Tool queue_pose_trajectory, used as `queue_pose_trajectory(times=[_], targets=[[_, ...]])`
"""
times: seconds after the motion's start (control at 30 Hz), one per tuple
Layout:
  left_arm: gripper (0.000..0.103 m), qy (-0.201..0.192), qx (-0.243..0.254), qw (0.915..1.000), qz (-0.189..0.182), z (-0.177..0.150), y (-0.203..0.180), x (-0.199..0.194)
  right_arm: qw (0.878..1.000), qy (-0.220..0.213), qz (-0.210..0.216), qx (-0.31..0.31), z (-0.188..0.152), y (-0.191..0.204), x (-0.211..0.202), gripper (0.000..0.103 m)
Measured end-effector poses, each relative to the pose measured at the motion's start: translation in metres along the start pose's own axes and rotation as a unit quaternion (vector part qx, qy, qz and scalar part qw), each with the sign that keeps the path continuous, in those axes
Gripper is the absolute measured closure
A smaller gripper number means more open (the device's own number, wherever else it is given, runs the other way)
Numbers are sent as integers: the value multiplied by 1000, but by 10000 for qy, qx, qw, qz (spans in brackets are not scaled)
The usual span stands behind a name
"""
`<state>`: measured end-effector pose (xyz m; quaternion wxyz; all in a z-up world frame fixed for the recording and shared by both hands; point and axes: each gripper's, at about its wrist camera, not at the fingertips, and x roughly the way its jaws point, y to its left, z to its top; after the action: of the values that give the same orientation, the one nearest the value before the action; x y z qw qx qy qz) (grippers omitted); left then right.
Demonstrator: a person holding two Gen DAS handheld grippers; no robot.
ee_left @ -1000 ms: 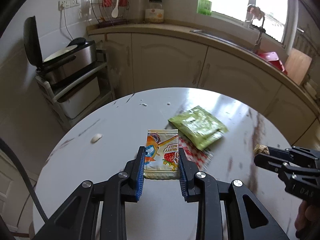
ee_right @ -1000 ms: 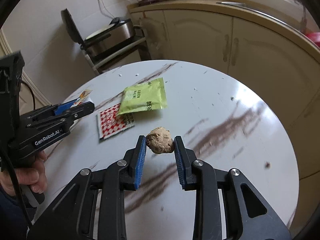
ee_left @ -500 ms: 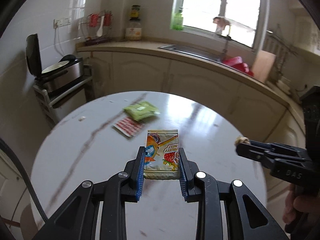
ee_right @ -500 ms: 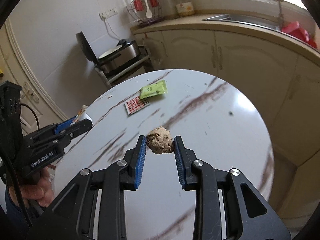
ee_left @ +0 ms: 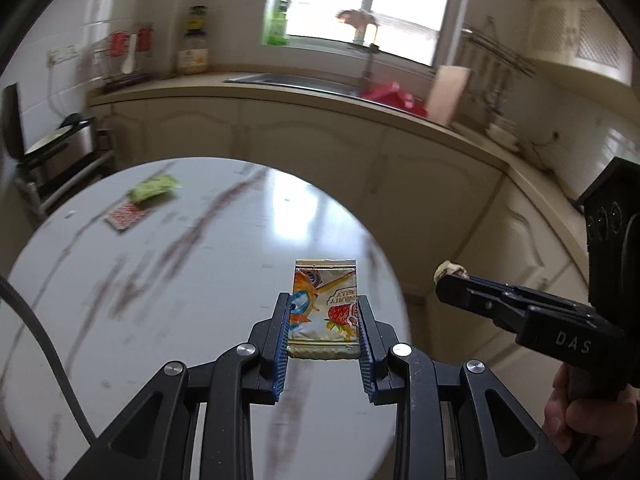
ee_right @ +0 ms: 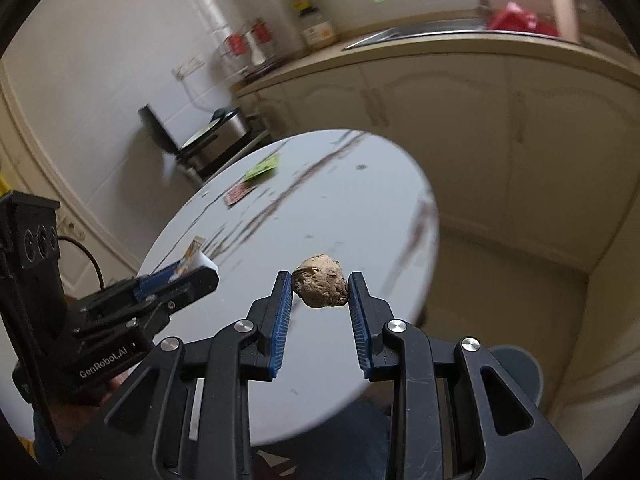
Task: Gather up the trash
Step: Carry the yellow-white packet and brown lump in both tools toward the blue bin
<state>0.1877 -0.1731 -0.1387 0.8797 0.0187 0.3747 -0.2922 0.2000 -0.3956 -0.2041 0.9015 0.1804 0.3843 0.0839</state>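
Blue ribbed pads of the left gripper [ee_left: 323, 322] are clenched on a glossy snack sachet printed with a strawberry [ee_left: 325, 312], its long axis running straight out along the fingers, above the near right part of the round white marble-veined table [ee_left: 160, 280]. At the right edge of that frame the right gripper [ee_right: 320, 292] pinches a crumpled brown paper ball [ee_right: 321, 287] between its own blue pads, out past the table's rim. Both loads hang in the air, clear of the tabletop. Left behind at the far upper left of the table lie a green foil packet [ee_left: 154, 187] and, just beside it, a red-and-white checked wrapper [ee_left: 125, 216]. In the right wrist view's lower right corner, a grey rounded rim [ee_right: 520, 364] shows on the floor, possibly a bin; if so, the right hand is nearer.
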Motion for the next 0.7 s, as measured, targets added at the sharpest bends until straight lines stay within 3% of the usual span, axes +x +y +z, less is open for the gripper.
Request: queue_pose_trajectory(times=[0.3,0.7], targets=[[77,304,430,9965,-651,4,-48,31,9952,-219,-640,701,-25,-86,-48,76],[77,1126,1069,9839,-881,-7,-90,113,9759,517,-1305,1670,-91,-202,-17,76]])
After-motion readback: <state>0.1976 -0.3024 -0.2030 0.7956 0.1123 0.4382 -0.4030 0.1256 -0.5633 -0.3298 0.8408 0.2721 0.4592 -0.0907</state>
